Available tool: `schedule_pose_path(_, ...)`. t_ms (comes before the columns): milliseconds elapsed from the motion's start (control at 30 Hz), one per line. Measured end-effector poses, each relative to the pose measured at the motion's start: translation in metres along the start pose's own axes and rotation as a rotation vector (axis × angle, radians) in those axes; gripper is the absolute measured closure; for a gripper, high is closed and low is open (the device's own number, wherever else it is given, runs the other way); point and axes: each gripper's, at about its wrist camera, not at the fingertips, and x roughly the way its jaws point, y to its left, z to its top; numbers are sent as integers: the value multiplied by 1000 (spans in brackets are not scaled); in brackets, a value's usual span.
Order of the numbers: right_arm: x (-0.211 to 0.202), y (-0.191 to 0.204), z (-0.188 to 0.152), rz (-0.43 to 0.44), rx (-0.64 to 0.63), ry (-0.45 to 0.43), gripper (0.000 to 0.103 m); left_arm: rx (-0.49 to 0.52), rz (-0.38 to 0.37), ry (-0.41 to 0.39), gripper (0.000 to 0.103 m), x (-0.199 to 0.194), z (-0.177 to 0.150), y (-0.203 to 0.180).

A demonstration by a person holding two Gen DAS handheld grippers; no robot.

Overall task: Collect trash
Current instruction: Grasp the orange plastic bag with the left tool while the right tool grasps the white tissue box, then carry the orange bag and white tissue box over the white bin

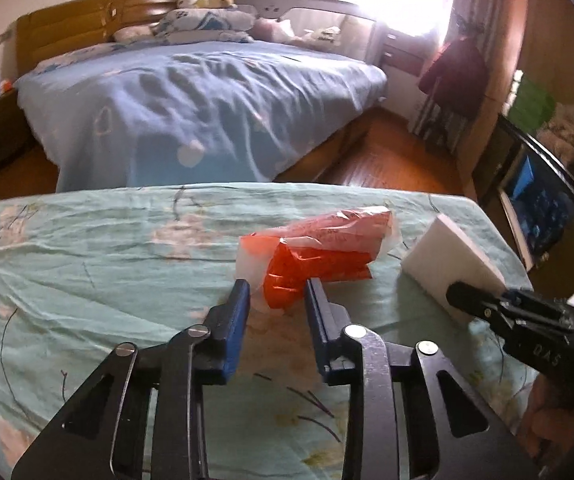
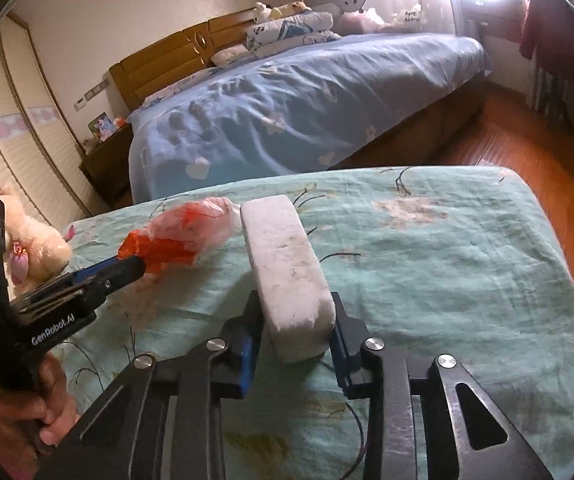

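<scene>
Two grips: left gripper [image 1: 277,294] pinching wrapper [image 1: 315,256]; right gripper [image 2: 297,320] clamping foam block [image 2: 287,264].

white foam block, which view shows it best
The right wrist view: the white foam block fills the centre, its whole top face visible, gripped between the right claw. The left wrist view shows it only at the right side, small and tilted, its near end hidden behind that claw.

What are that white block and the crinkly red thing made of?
White block: probably foam, with a matte, pitted, crumbly-looking surface. Red thing: thin plastic film, probably a wrapper or bag, glossy and creased, partly see-through at its pale edges.
</scene>
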Motion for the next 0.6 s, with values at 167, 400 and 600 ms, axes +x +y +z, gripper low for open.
schedule_pose_path(167, -12, 1, -11, 10, 19, -9, 74, 27, -9, 14, 88, -9, -7, -13)
schedule_pose_path(400, -48, 1, -46, 39, 39, -4, 74, -18, -21, 20, 90, -54, -44, -41)
schedule_pose_path(600, -87, -3, -79, 51, 30, -20, 74, -43, 5, 9, 90, -90, -80, -67)
